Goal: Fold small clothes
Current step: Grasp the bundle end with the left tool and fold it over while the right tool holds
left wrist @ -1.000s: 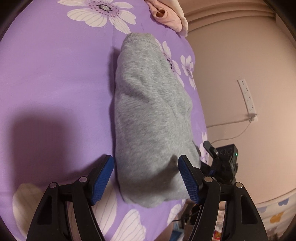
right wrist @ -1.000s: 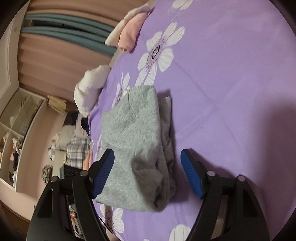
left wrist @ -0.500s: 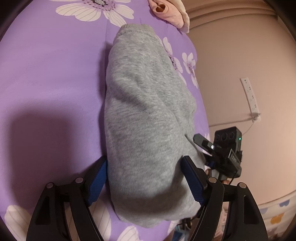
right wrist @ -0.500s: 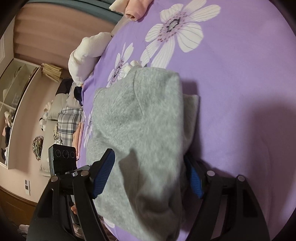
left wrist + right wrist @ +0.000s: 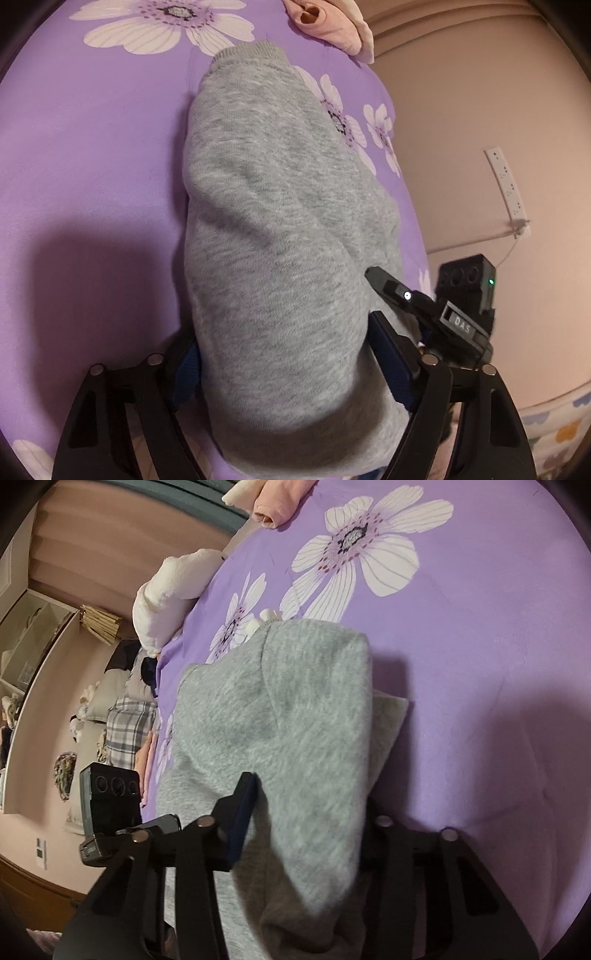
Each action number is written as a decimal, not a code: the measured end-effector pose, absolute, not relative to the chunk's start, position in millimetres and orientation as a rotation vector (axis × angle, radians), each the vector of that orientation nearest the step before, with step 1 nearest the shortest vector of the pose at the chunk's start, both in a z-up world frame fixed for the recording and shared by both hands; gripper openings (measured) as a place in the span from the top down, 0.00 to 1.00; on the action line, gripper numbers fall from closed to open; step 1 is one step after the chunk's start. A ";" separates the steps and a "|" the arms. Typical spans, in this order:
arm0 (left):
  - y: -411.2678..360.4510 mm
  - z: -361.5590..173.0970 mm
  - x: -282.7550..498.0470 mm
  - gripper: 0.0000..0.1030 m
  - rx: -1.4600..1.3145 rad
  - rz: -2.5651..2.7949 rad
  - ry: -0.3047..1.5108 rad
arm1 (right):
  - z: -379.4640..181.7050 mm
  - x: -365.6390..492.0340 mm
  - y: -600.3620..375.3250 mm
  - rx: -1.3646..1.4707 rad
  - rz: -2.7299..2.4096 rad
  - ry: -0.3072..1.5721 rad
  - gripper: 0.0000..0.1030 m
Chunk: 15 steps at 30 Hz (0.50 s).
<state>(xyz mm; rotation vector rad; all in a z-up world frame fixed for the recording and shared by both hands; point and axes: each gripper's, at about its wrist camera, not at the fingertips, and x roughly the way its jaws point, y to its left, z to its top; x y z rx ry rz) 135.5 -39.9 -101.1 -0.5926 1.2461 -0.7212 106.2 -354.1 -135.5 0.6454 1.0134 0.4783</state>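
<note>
The folded grey sweatshirt (image 5: 280, 236) lies on the bed, on a purple sheet (image 5: 92, 166) printed with white flowers, its ribbed hem toward the far end where a pink garment (image 5: 325, 26) sits at the sheet's edge.

The left hand-held gripper (image 5: 284, 365) now straddles the near end of the sweatshirt. A second ago its blue pads stood clear in front of the cloth; now the fabric fills the gap and hides most of both pads. Its jaws are wide apart, and whether the pads press on the cloth cannot be told.

The right hand-held gripper (image 5: 306, 823) has come in over the other near corner, and the sweatshirt (image 5: 280, 709) looms much larger in its view than a second ago. Its jaws have just been closing, with a thick fold of grey cloth bunched between them; the left pad (image 5: 242, 812) presses into the fabric, while the right one is hidden behind it. A white plush item (image 5: 166, 594) lies at the bed's edge.
</note>
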 end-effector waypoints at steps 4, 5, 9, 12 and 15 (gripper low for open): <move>-40.2 -97.6 132.4 0.32 -0.580 -0.688 1.240 | -124.3 98.7 -340.7 0.583 0.436 0.971 0.70; -40.7 -96.6 132.0 0.34 -0.572 -0.681 1.238 | -120.2 96.0 -337.1 0.561 0.425 0.956 0.71; -44.6 -89.9 127.3 0.36 -0.497 -0.657 1.226 | -107.6 90.4 -324.1 0.497 0.400 0.911 0.75; -45.8 -82.2 121.4 0.37 -0.454 -0.650 1.202 | -97.6 83.3 -314.8 0.459 0.386 0.872 0.76; -41.0 -75.9 114.2 0.37 -0.433 -0.646 1.177 | -91.4 75.3 -310.3 0.440 0.376 0.845 0.77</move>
